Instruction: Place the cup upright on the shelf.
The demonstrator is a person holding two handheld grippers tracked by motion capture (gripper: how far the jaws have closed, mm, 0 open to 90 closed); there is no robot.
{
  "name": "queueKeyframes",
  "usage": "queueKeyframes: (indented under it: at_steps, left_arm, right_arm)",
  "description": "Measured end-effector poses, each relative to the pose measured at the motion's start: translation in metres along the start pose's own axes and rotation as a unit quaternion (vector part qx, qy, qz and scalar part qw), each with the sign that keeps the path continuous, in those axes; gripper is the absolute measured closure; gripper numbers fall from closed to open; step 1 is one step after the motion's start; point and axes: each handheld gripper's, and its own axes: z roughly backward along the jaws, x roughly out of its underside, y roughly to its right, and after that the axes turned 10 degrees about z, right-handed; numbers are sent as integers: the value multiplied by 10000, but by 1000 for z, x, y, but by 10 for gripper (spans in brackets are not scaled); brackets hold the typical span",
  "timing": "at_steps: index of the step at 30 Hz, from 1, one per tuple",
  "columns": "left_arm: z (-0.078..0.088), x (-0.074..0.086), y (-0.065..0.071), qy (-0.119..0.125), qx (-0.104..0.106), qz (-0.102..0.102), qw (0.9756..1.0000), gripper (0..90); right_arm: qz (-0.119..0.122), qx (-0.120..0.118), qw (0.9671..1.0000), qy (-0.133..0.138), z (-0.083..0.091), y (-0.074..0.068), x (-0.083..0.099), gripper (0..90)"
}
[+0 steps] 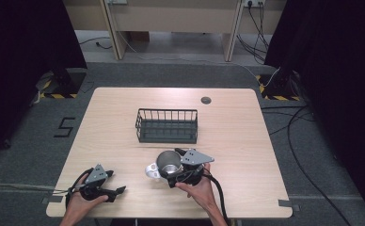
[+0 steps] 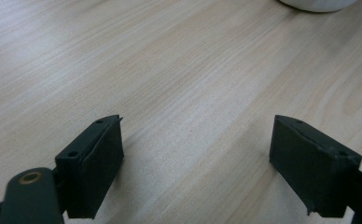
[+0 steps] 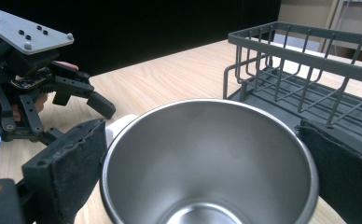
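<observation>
**Steel cup straddled, basket still empty**

The steel cup (image 1: 167,162) stands near the table's front, beside a white cup (image 1: 151,170). The right gripper (image 3: 202,163) straddles it, jaws apart. The left gripper (image 2: 195,163) gapes idle. The wire basket (image 1: 167,125) holds nothing.

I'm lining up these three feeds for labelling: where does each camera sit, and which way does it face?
High view: above the person's side, looking forward and down on the light wooden table; both forearms and both grippers show.
Left gripper view: rides the left gripper, aimed low across bare tabletop; its black jaws stand apart.
Right gripper view: rides the right gripper, facing the dark wire basket; its jaws flank the shiny steel cup.
Shared: the high and right gripper views both show cup, basket and left gripper.
</observation>
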Motion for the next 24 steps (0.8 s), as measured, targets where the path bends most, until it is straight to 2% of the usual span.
queueKeyframes:
  at_steps: [10, 20, 24]
  left_arm:
    - [0, 0, 1, -3, -24, -20, 10000, 169]
    - [-1, 0, 1, -24, -43, -50, 10000, 156]
    - [-1, 0, 2, -28, -49, -51, 10000, 150]
  right_arm:
    - [-55, -92, 9999, 124, -6, 3, 2, 51]
    - [98, 88, 9998, 123, -4, 1, -3, 60]
    - [34, 108, 9998, 161, -1, 3, -11, 60]
